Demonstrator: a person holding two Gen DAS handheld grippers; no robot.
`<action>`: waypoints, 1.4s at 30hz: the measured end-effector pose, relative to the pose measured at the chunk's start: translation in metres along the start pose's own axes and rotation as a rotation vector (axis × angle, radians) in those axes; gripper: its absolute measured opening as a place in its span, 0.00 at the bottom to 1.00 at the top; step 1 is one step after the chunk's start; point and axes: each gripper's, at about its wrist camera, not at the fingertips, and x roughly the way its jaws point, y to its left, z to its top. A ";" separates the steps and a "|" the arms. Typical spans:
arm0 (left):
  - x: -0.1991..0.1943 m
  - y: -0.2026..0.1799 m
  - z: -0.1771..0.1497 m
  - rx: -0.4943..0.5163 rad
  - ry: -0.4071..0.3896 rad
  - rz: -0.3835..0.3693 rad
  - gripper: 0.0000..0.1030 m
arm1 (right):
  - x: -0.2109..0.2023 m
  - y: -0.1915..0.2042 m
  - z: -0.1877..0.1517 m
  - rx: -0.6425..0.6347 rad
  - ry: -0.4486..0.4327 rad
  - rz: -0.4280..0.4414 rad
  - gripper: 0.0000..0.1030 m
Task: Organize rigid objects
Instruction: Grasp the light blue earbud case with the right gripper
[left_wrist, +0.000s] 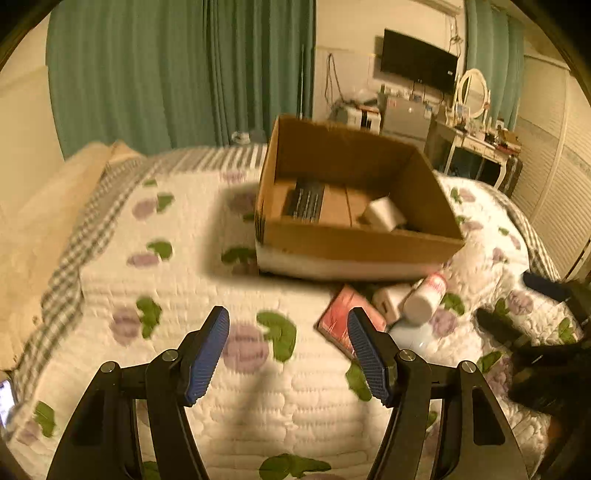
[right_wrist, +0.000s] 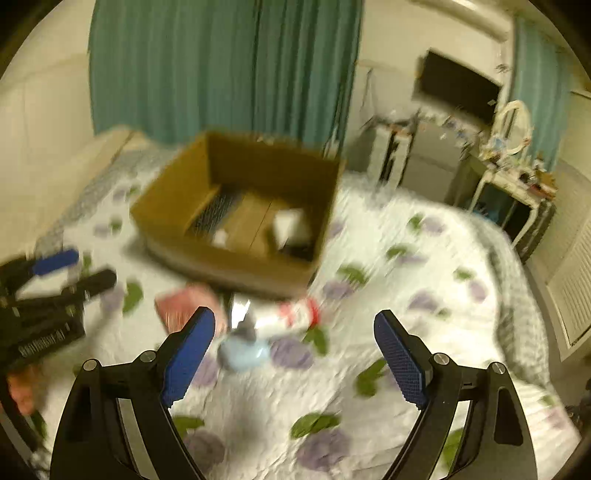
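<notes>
Blue-padded jaws of the left gripper stand wide apart and hold nothing, hovering over the floral quilt of the bed. Ahead and to their right lies the loose cluster: a red flat box, a small white box, a white bottle with a red label and a pale blue object, all just in front of the cardboard box. The bottle's long axis runs diagonally, its labelled end toward the carton. The right gripper, its jaws equally spread and empty, looks to be the nearer one: the blue object sits just ahead, toward its left pad. Motion blur leaves the bottle's label unreadable. Inside the carton lie a dark keyboard-like slab and a white block.
</notes>
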 end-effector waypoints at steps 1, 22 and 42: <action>0.003 0.001 -0.001 -0.003 0.007 -0.001 0.67 | 0.013 0.004 -0.004 -0.007 0.025 0.019 0.86; 0.042 -0.013 -0.009 0.111 0.111 0.028 0.67 | 0.083 0.015 -0.025 -0.017 0.154 0.061 0.54; 0.094 -0.045 0.003 0.210 0.215 -0.066 0.67 | 0.039 -0.022 -0.007 0.076 0.063 0.054 0.54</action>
